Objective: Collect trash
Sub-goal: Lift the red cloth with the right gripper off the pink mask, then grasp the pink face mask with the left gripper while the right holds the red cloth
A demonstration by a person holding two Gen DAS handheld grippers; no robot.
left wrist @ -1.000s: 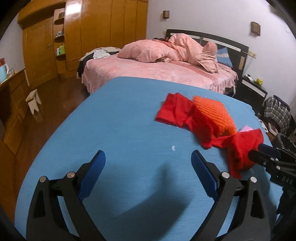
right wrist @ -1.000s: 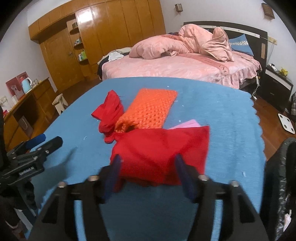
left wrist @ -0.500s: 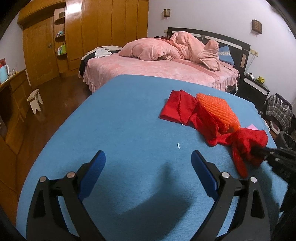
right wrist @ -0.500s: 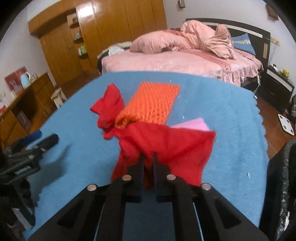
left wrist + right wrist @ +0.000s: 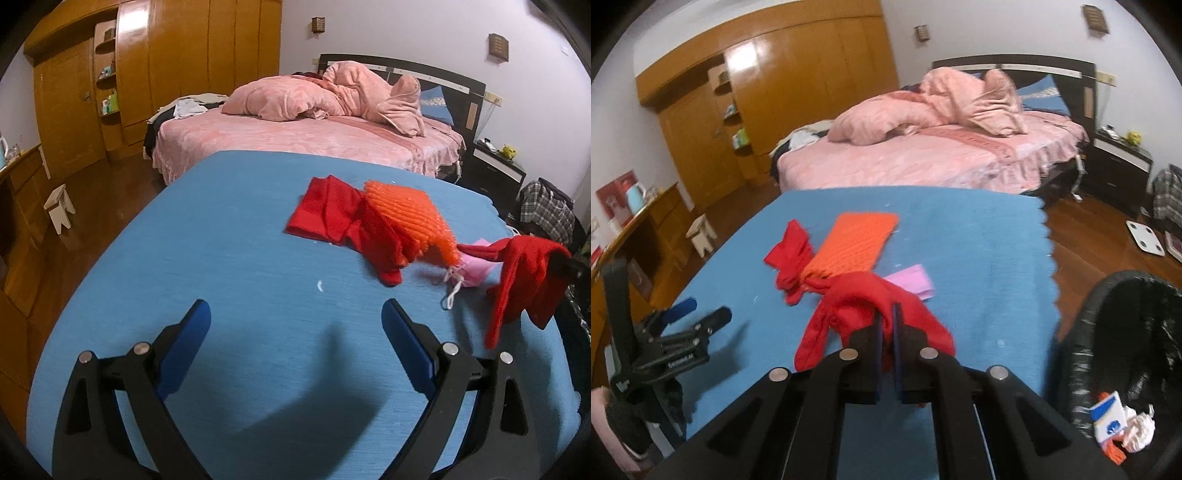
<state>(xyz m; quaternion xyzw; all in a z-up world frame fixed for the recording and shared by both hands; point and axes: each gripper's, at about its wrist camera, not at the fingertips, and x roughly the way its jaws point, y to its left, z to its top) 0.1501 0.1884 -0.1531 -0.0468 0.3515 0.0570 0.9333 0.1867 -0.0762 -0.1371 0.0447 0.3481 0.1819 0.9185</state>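
My right gripper [image 5: 886,317] is shut on a red cloth [image 5: 864,299], which hangs from its pads above the blue table [image 5: 979,236]. The left wrist view shows that cloth [image 5: 528,273] dangling at the table's right edge. One end still trails toward an orange knitted piece [image 5: 857,243] and a second red cloth [image 5: 790,251]. A pink mask-like item [image 5: 476,267] with white loops lies uncovered beside them. My left gripper [image 5: 295,310] hovers open over bare table [image 5: 221,258], nothing between its fingers. A small white scrap [image 5: 319,285] lies just ahead of it.
A bin lined with a black bag [image 5: 1126,332] stands at the table's right side, holding some trash. Beyond the table are a pink bed [image 5: 314,136], a wooden wardrobe [image 5: 166,66], a small stool [image 5: 59,206] and a scale on the floor [image 5: 1145,236].
My right gripper closed on the red cloth and lifted it up and back, uncovering the pink item. The left gripper stayed open and hardly moved.
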